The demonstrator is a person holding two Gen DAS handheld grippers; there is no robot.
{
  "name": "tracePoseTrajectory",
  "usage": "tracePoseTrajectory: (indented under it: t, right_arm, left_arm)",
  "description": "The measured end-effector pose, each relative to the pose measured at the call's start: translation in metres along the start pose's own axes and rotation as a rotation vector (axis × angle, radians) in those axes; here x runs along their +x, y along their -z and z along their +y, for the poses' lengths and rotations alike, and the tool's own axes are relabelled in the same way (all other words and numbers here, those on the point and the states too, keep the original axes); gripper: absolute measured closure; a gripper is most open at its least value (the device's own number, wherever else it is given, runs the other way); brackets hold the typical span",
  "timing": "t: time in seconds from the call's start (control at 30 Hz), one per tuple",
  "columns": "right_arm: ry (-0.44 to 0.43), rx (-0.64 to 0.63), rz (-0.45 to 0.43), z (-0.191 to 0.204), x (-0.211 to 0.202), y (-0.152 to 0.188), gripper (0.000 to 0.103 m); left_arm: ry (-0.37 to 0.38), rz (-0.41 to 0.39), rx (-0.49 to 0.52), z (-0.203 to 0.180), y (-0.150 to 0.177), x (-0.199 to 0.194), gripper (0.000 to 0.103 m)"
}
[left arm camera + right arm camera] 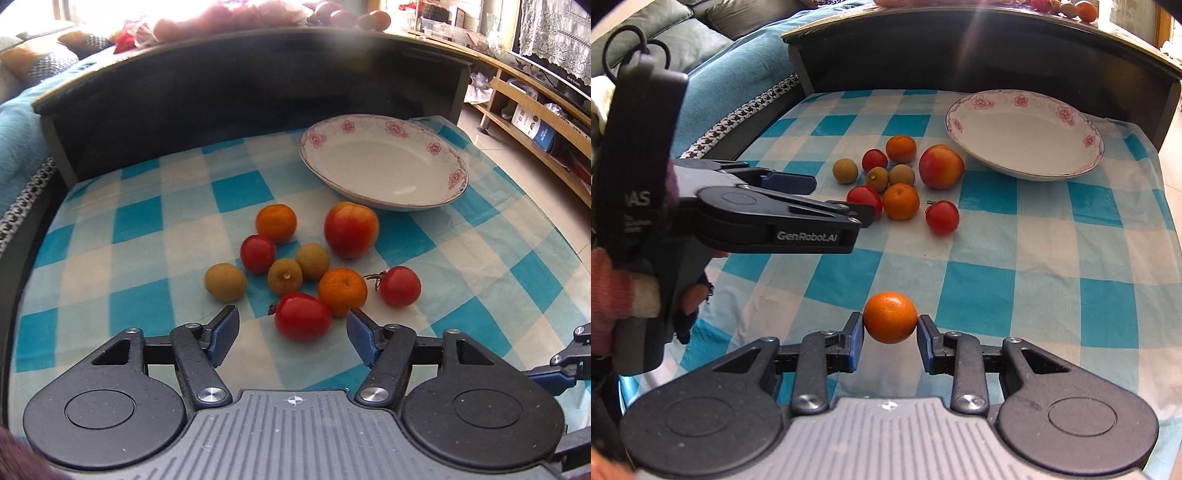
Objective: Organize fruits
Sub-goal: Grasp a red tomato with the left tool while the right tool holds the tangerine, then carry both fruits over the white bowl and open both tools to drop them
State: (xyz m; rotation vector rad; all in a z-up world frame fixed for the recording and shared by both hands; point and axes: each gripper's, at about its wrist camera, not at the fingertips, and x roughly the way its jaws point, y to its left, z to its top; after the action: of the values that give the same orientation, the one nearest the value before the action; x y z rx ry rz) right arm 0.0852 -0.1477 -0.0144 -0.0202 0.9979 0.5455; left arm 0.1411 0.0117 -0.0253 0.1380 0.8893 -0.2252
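A small round orange tangerine (890,322) with dimpled, glossy skin sits between the blue pads of the right gripper (890,338), whose fingers are closed against its two sides, holding it low over the cloth, well apart from the other fruit.

The rest of the fruit lies in a loose cluster on a soft blue-and-white checked tablecloth (140,221): two more orange tangerines (342,291), three smooth, shiny red cherry tomatoes (302,315), three dull, rough-skinned tan longans (225,283), and one larger red-and-yellow peach-like fruit (351,229) with a matte skin. Several touch one another; one tomato with a dried stem sits slightly apart on the right.

Just beyond the cluster rests a shallow white ceramic plate (388,127) with a pink flower pattern around its rim. It holds nothing, so the sorting appears barely begun: one fruit is picked up, none delivered, and nine remain on the cloth.

The left gripper (291,334) hovers at the near edge of the cluster, its fingers spread wide and holding nothing, with the nearest red tomato lying just ahead between them.

A dark, curved raised board (240,81) backs the table.
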Motion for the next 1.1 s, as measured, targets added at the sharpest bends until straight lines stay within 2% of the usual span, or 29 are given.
tracePoseTrajectory:
  t: [0.13,0.23,0.33,0.37,0.67,1.0,1.1]
  right_arm:
    - [-0.021,0.023,0.019,-0.006,0.006,-0.002,0.069]
    - [-0.029,0.035,0.037,-0.008,0.011,-0.002,0.069]
    - [-0.031,0.047,0.043,-0.011,0.013,-0.002,0.069]
    - [-0.03,0.05,0.045,-0.011,0.014,-0.002,0.069]
    - [-0.018,0.064,0.045,-0.015,0.017,-0.001,0.069]
    - [0.034,0.065,0.023,-0.023,0.012,-0.003,0.069]
    - [0.045,0.053,0.015,-0.022,0.011,-0.004,0.069]
  left_arm:
    - [0.018,0.028,0.01,0.001,0.002,0.012,0.041]
    - [0.021,0.016,0.01,0.002,0.002,0.014,0.041]
    - [0.044,0.014,-0.006,0.003,-0.002,0.014,0.053]
    - [0.055,0.017,-0.01,0.003,-0.002,0.015,0.054]
    - [0.053,0.024,-0.002,-0.004,0.003,0.007,0.057]
    - [0.021,0.075,-0.009,-0.02,0.028,-0.021,0.057]
    - [0.03,0.055,0.002,-0.024,0.029,-0.028,0.058]
